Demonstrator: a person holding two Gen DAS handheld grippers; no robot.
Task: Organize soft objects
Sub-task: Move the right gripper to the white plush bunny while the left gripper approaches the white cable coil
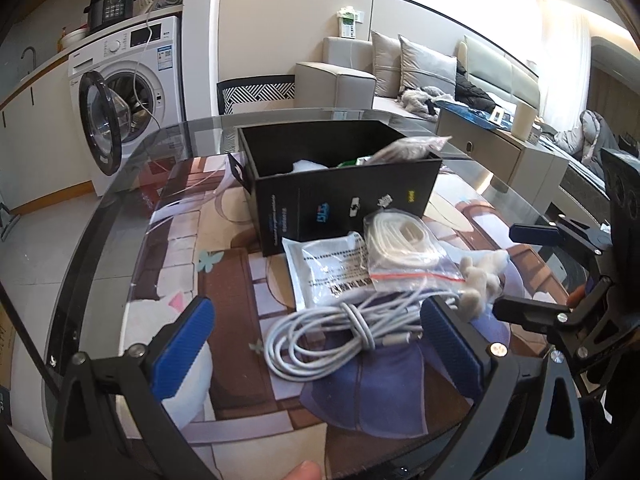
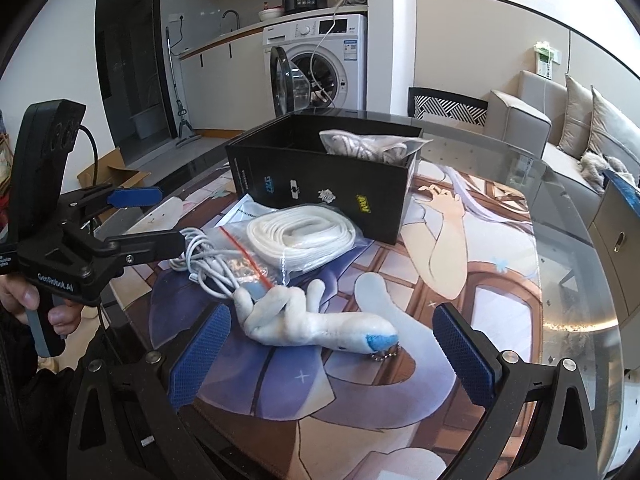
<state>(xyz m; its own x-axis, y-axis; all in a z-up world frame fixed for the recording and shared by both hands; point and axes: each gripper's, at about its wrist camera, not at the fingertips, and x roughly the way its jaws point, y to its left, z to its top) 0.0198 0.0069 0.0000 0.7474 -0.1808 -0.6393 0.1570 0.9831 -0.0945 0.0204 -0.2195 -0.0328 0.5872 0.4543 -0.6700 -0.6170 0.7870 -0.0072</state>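
Already the open black cardboard box [image 2: 320, 176], upper centre of the right wrist view, holds a crinkled clear bag of pale cord [image 2: 366, 146], so the job looks partly done. Left on the glass-topped counter [image 2: 560, 280] in front of it: a flat white printed pouch [image 1: 320, 268], a zip bag of coiled white flat cable [image 2: 300, 236], a loose bundle of smooth white round cable [image 1: 332, 332], and a fuzzy white plush toy with a blue tip and bead chain [image 2: 316, 324]. The left gripper [image 1: 320, 348], jaws wide and empty, hovers over the cable bundle; the right gripper [image 2: 332, 356], likewise wide and empty, frames the plush toy at lower centre.
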